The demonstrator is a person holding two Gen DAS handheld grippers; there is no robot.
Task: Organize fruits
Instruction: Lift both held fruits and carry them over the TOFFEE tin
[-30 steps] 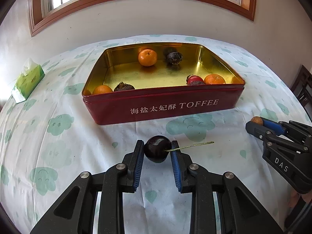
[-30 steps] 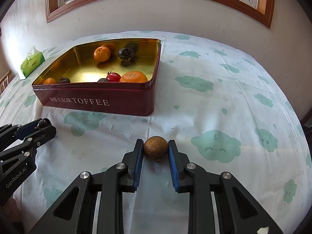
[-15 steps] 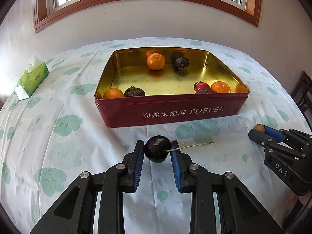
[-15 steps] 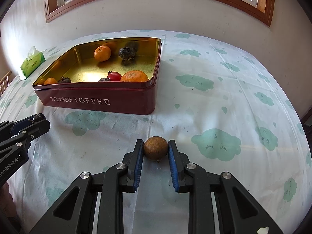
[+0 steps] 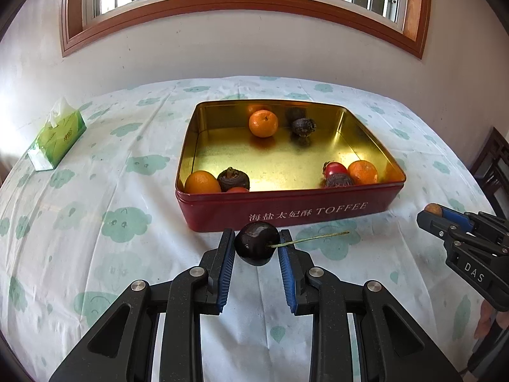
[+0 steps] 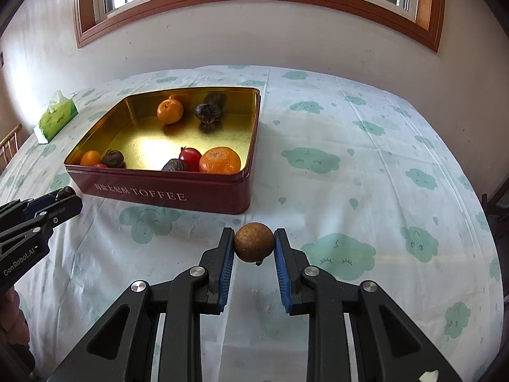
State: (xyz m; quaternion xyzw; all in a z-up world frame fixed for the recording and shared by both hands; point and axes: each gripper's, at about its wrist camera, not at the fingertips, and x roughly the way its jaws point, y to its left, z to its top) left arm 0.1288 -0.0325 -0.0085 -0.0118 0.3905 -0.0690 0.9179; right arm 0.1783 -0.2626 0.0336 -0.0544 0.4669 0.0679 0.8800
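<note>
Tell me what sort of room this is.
Most likely a room in a home, perhaps a dining area: a table under a cloud-print cloth, a wood-framed barred window in a plain wall, a tissue pack, and a toffee tin reused for fruit.

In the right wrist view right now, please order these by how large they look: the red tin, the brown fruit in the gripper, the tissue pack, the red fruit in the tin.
1. red tin
2. brown fruit, though it is nearest the camera, so it looks bigger than it is
3. tissue pack, which lies farthest away
4. red fruit
</note>
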